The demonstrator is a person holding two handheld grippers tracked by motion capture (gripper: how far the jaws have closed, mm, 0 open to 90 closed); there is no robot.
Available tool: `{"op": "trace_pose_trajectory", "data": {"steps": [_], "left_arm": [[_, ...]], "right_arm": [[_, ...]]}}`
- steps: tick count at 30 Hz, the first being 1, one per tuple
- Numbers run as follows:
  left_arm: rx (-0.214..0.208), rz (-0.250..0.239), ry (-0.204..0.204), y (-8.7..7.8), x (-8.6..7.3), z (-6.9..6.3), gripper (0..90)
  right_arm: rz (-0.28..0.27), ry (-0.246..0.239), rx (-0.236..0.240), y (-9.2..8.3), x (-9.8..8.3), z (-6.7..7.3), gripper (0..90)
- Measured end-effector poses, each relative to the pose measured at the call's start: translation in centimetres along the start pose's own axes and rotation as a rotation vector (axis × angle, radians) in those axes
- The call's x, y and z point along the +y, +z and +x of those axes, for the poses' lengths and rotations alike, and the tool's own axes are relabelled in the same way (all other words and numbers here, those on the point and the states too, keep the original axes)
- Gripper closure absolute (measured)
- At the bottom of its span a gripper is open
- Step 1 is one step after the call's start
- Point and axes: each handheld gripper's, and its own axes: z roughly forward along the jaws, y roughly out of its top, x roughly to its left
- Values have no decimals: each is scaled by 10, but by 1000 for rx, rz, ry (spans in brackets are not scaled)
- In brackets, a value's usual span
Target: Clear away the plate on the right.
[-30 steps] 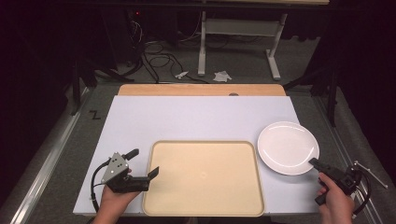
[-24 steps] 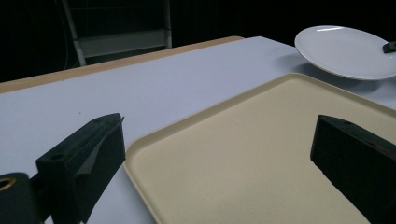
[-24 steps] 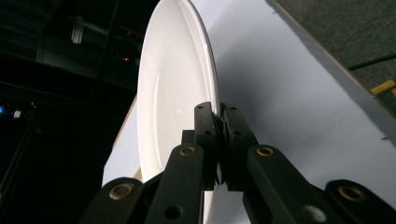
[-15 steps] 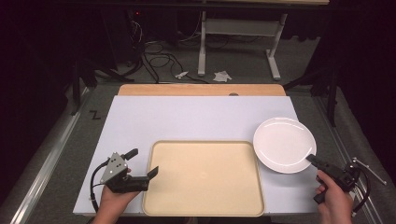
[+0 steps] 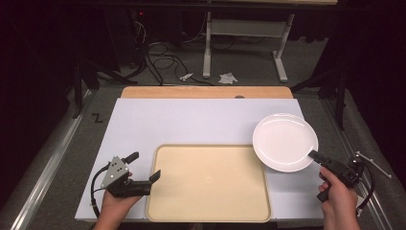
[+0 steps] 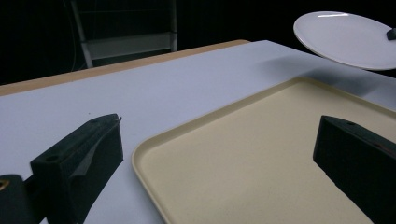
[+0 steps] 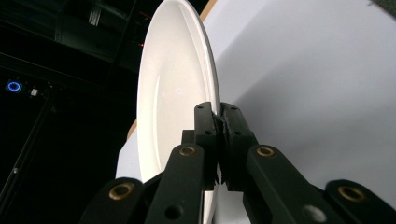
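— Fingers first: what is the right gripper (image 7: 219, 126) doing?

— Its fingers (image 7: 201, 122) are clamped tight on the rim of the white plate (image 5: 284, 141). In the right gripper view the two black fingers meet with the plate's edge pinched between them, and the plate stands edge-on in front of the camera.

— Is the plate on the table (image 5: 191, 122)?

— No, it is off the surface. In the left gripper view the plate (image 6: 348, 37) hangs in the air at the upper right with its shadow lying on the white table (image 6: 154, 93) beneath it. From the high view it sits over the table's right side, its near left edge just reaching over the far right corner of the tray (image 5: 208, 184).

— Compared with a moment ago?

— A second ago the plate lay further right and nearer the person; now it shows further left and higher in the high view.

— And the left gripper (image 5: 143, 170)?

— Its fingers are spread wide with nothing between them. It rests at the near left of the table, by the tray's left edge. In the left gripper view one finger (image 6: 88, 154) is over the white table and the other over the beige tray (image 6: 261, 154), with the tray's rounded corner between them.

— Anything on the tray?

— It is bare as far as both views show.
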Motion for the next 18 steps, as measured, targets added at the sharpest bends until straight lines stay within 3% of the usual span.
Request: {"op": "trace_pose_trajectory", "data": {"steps": [10, 18], "left_arm": [[1, 2, 15, 0, 0, -1, 14], [26, -1, 32, 0, 1, -1, 1]], "right_arm": [[15, -12, 39, 15, -2, 16, 891], [60, -21, 92, 33, -17, 22, 891]]}}
